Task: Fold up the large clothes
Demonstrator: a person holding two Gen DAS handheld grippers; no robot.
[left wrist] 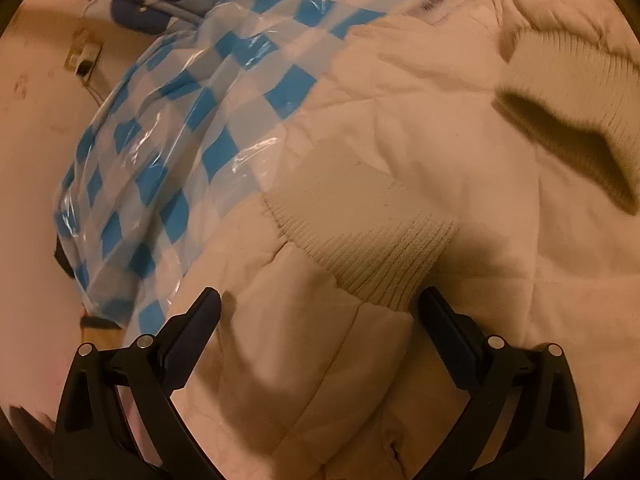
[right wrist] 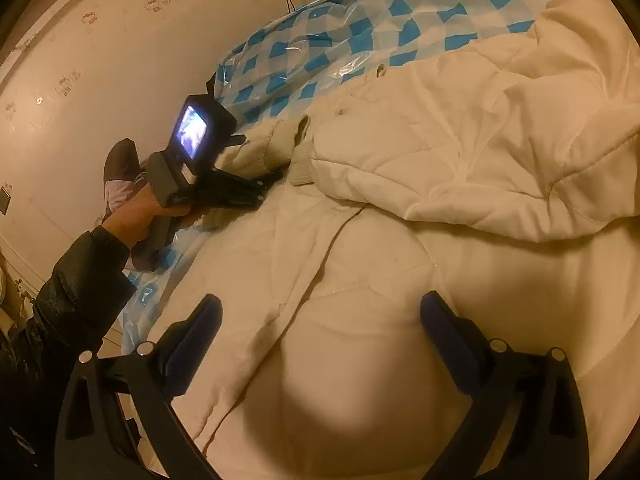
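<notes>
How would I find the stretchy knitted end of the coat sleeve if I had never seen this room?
Find the big puffy cream coat lying on the blue-and-white checked plastic sheet. Follow the sleeve that runs toward the left gripper; its end is the ribbed cuff. It has thin knitted lines, while the coat around it is smooth and quilted.

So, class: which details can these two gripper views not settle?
- Jacket label, left wrist view: print too small and blurred.
- Left hand-held gripper, right wrist view: fingertips hidden among the ribbed cuff.
- White jacket, both views: outline cut off by the frame edges.
</notes>
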